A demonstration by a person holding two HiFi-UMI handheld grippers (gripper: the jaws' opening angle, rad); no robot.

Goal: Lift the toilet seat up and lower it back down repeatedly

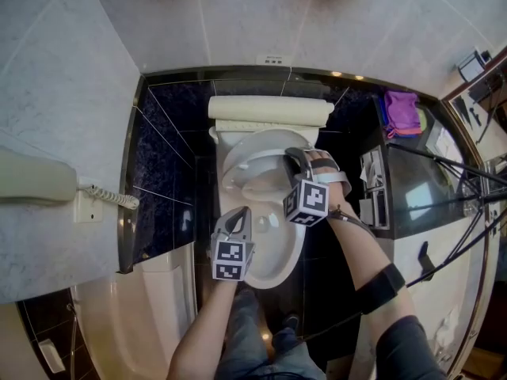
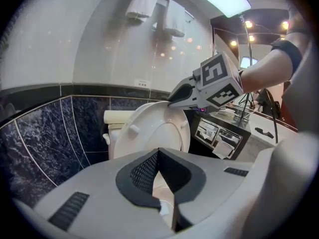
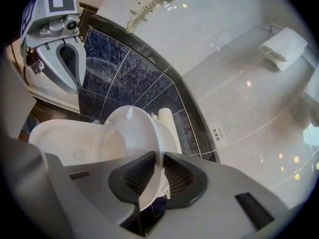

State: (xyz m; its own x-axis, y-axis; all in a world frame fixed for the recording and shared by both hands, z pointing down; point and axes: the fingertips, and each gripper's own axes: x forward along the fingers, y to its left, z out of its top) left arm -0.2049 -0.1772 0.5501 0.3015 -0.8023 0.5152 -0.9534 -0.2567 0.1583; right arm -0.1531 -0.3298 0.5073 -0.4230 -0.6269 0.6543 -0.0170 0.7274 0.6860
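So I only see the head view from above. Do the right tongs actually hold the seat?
Observer: Yes. The right gripper view shows the right tongs shut on the edge of the seat.
Visitor: How far up is it?
Observer: The left gripper view shows it raised steeply, with its underside toward that camera.
Visitor: And the left tongs?
Observer: In their own view the left tongs are shut with nothing between them.

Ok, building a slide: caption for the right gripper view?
Right tool gripping the raised toilet seat by its rim, left tool hovering nearby.
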